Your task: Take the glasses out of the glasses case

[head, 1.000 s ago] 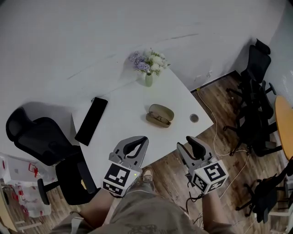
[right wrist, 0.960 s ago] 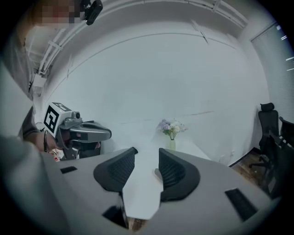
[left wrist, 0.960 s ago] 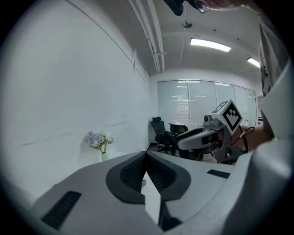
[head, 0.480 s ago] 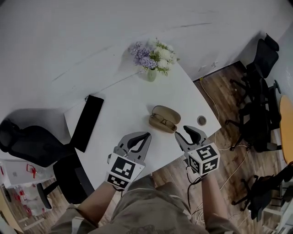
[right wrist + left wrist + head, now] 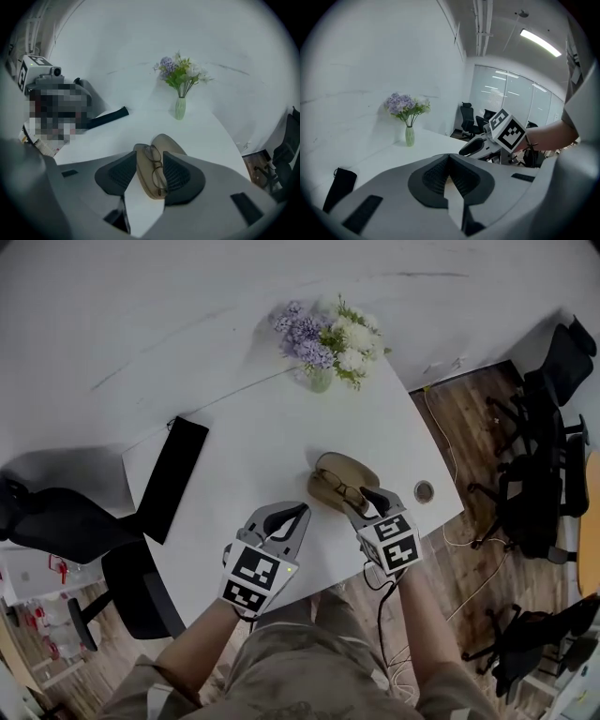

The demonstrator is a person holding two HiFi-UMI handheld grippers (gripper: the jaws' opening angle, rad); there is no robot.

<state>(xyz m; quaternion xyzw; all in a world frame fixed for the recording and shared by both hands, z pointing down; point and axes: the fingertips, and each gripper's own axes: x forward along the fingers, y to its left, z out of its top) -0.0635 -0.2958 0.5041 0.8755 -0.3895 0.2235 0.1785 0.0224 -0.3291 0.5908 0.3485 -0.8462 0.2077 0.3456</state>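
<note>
The tan glasses case lies open on the white table, and thin-rimmed glasses rest in its lower half. My right gripper hangs at the case's near right end. Its jaws are opening. In the right gripper view the case and glasses show between the pads of the right gripper, which do not press on them. My left gripper is over the table left of the case, jaws shut and empty; the left gripper has its pad tips touching.
A vase of flowers stands at the table's far side. A long black pouch lies at the left edge, and a round cable grommet sits right of the case. Black office chairs stand on the wooden floor to the right.
Both grippers came down and forward over the table. The right one went from off the table's near edge to the case's near end; the left one moved onto the table.
</note>
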